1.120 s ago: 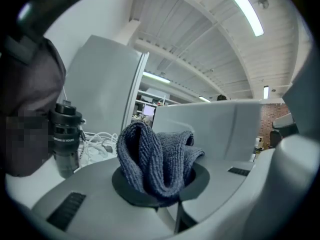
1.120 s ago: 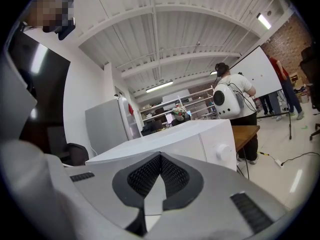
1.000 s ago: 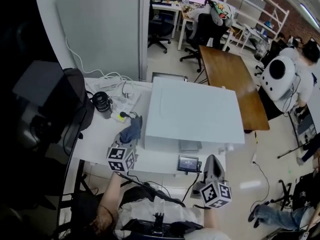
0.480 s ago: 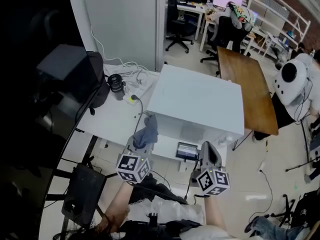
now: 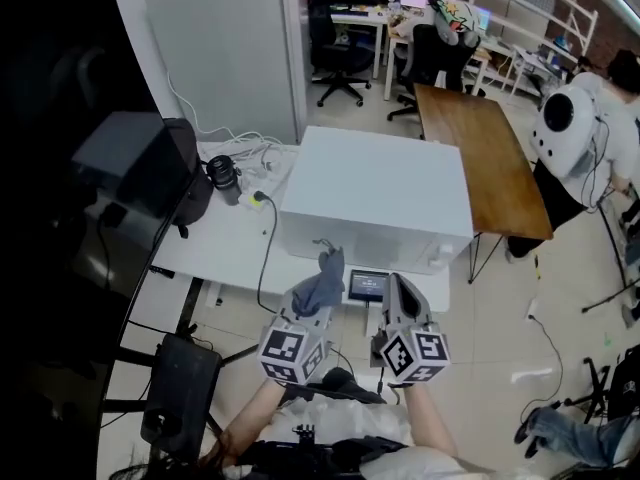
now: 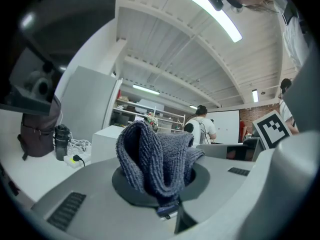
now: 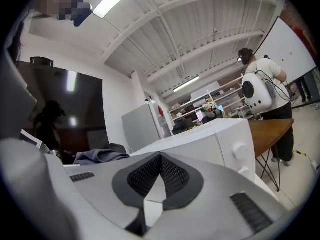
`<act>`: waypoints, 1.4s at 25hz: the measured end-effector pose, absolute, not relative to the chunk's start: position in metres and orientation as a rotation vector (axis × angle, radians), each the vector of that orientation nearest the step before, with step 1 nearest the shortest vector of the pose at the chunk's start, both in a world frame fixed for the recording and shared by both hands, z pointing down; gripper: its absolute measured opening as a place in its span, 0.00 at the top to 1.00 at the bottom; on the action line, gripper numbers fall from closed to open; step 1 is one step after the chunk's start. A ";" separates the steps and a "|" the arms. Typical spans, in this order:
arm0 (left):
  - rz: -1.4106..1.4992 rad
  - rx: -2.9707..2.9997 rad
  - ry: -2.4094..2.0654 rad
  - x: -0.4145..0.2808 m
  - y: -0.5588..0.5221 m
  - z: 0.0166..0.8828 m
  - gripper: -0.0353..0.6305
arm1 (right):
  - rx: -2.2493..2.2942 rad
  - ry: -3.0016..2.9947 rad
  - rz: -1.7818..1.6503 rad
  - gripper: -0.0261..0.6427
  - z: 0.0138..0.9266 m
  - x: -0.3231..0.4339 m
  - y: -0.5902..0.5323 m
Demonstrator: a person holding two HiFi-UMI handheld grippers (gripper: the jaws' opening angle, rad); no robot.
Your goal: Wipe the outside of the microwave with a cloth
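The left gripper (image 5: 318, 303) pinched a grey cloth (image 5: 326, 271) past the tabletop's (image 5: 215, 248) front edge, the cloth hiding its tips. The right gripper's (image 5: 396, 290) jaws met, empty.

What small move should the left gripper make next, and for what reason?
Probably ease the left gripper forward until the grey cloth meets the microwave: its jaws clamp the cloth, but it appears short of the white casing, so wiping cannot begin.
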State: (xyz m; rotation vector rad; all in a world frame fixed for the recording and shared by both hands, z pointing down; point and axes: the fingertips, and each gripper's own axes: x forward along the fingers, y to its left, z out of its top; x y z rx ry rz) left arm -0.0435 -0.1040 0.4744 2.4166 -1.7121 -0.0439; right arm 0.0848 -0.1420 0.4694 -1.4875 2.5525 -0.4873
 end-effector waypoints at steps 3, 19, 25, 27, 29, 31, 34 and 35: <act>-0.020 2.447 -1.667 -0.036 -0.089 0.479 0.87 | -1.523 2.514 -0.486 0.93 0.469 0.091 -0.125; -0.023 2.487 -1.621 -0.049 -0.013 0.492 0.87 | -1.608 2.445 -0.458 0.93 0.469 0.083 -0.044; 0.045 2.506 -1.684 -0.050 0.012 0.489 0.87 | -1.599 2.452 -0.451 0.93 0.466 0.094 -0.032; 0.032 2.500 -1.686 -0.047 0.014 0.490 0.87 | -1.598 2.460 -0.448 0.93 0.468 0.099 -0.030; 0.013 2.493 -1.705 -0.044 0.015 0.491 0.87 | -1.596 2.464 -0.446 0.93 0.469 0.103 -0.027; 0.002 2.485 -1.732 -0.042 0.016 0.489 0.87 | -1.587 2.467 -0.442 0.93 0.468 0.107 -0.024; 0.007 2.480 -1.750 -0.038 0.017 0.482 0.87 | -1.568 2.469 -0.432 0.93 0.463 0.112 -0.022; 0.008 2.480 -1.755 -0.036 0.018 0.481 0.87 | -1.563 2.471 -0.422 0.93 0.462 0.113 -0.022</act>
